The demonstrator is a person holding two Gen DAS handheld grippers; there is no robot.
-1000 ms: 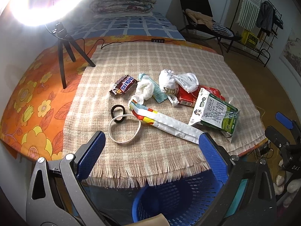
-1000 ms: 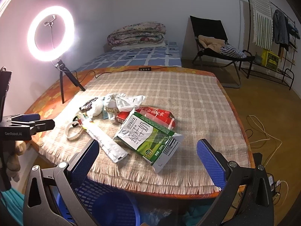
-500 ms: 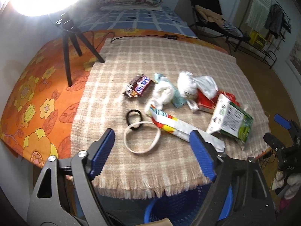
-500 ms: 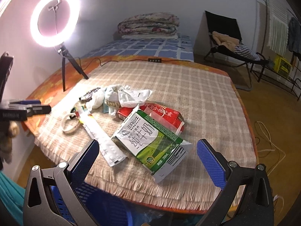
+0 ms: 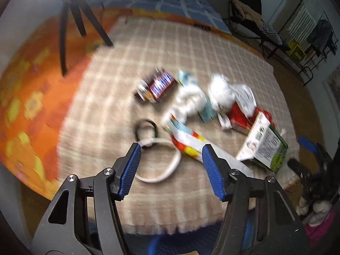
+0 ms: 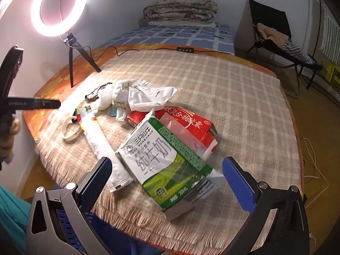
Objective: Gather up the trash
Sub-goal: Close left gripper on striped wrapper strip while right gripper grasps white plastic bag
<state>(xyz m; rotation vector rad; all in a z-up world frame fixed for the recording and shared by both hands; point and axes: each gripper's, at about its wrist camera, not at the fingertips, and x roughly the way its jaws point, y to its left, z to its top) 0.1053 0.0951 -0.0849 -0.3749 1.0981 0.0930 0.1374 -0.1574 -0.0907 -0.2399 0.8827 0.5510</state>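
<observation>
Trash heaped mid-cloth on a checked, fringed cloth (image 6: 233, 97) over the counter (image 6: 53, 78), landmark for all below: the green-and-white milk carton (image 6: 167, 159).

Left gripper (image 5: 171, 150) above the cloth's near fringe, tilted down, fingers (image 5: 130, 170) half spread, just been narrowing, nothing between them but air; below and between them, a white ring band (image 5: 170, 165) flat on the cloth, well left of the carton. Just past the band, a black hair tie (image 5: 146, 127). Touching the carton's left side, a long white wrapper with red-and-yellow end (image 5: 191, 146). Behind the carton and against it, a red packet (image 6: 187, 121); beyond that, crumpled white tissue and plastic (image 6: 146, 95); farther left and back, a dark candy wrapper (image 5: 158, 85), blurred.

Right gripper (image 6: 166, 172) low over the near edge, fingers (image 6: 238, 182) spread wide, straddling the carton's near end without pressing on it.

Open cloth to the right of the carton and across the whole far half; only a thin strip of cloth and fringe between carton and near edge. Far left of the carton, a ring light on a tripod (image 6: 72, 59) on the orange edge. Under the near edge, a blue basket (image 5: 187, 242), partly hidden.
</observation>
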